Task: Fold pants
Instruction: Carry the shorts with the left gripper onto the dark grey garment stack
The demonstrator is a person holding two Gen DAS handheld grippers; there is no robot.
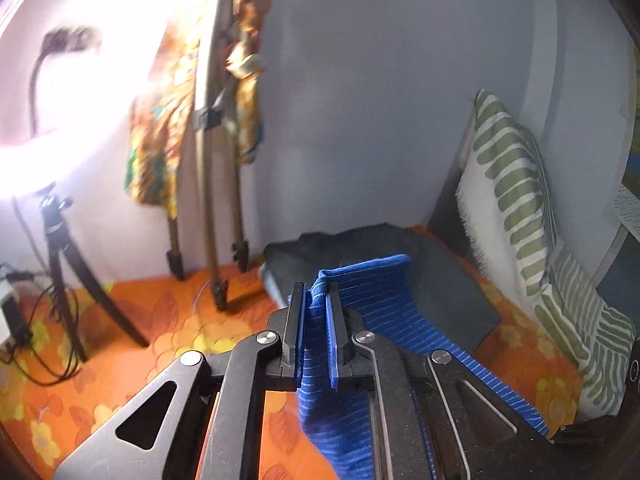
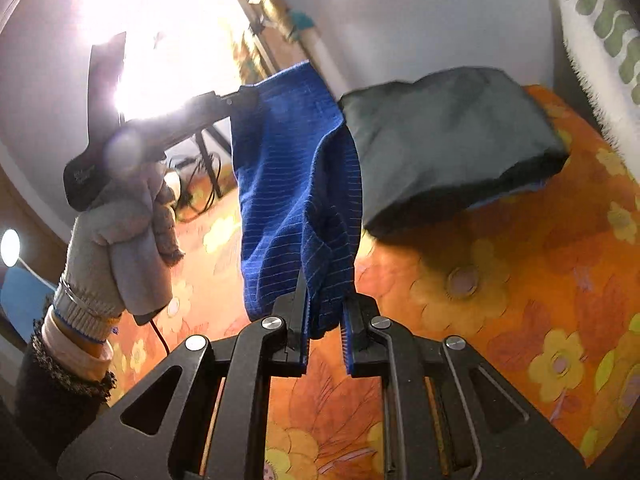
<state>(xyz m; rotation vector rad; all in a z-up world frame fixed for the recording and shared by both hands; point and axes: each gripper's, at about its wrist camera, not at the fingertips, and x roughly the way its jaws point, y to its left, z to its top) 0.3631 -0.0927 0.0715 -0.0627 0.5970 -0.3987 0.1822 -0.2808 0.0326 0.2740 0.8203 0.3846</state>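
Note:
The blue striped pants (image 1: 372,304) hang in the air between both grippers, above the orange flowered bedsheet (image 1: 140,320). My left gripper (image 1: 316,292) is shut on one bunched edge of the pants. In the right wrist view my right gripper (image 2: 326,300) is shut on another edge, and the pants (image 2: 292,184) stretch up from it to the left gripper (image 2: 240,98), held by a gloved hand (image 2: 120,240). The cloth droops in folds between the two grips.
A folded dark grey garment (image 2: 448,136) lies on the bed near the wall, also in the left wrist view (image 1: 400,256). Green striped pillows (image 1: 516,200) lean at the right. Tripods (image 1: 68,272) and cables (image 1: 24,340) stand at the left, under a bright lamp (image 2: 160,28).

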